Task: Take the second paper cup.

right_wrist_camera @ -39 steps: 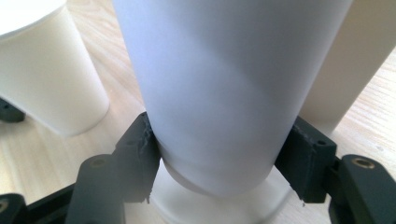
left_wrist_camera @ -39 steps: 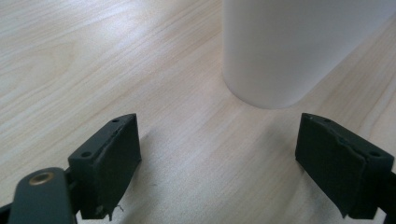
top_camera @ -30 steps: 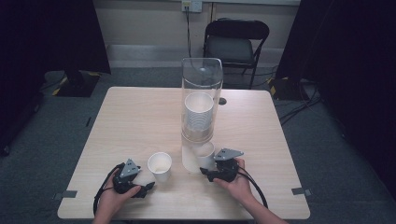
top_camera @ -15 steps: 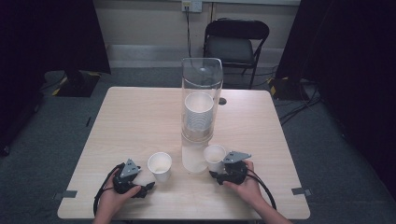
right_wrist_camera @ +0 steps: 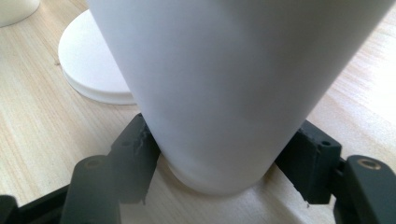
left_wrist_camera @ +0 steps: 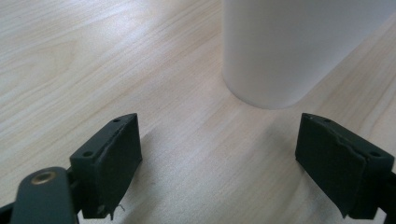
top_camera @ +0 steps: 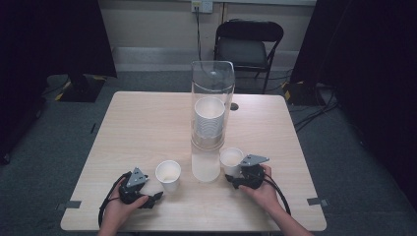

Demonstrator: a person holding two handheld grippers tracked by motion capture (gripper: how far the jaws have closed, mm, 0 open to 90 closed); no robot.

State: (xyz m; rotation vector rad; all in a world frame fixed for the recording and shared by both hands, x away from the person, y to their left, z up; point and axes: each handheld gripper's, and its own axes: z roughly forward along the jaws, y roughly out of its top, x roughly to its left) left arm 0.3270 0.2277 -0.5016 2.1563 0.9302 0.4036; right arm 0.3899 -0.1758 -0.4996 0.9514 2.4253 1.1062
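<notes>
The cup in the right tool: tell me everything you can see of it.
The white paper cup looks plain, smooth and matte, with a rolled rim, and tapers toward its base. It stands upright and open side up, just right of the clear dispenser tube. The right tool is shut on its lower wall, one jaw on each side. In the right gripper view its base sits at the wooden table; contact there is unclear.

high view dim, dark surrounds, table (top_camera: 147,128) lit from above; close views bright, soft shadows, cup blurred.

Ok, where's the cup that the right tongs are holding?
High view: the held cup sits in the right tongs, front right of the table, just right of the clear dispenser.
</notes>
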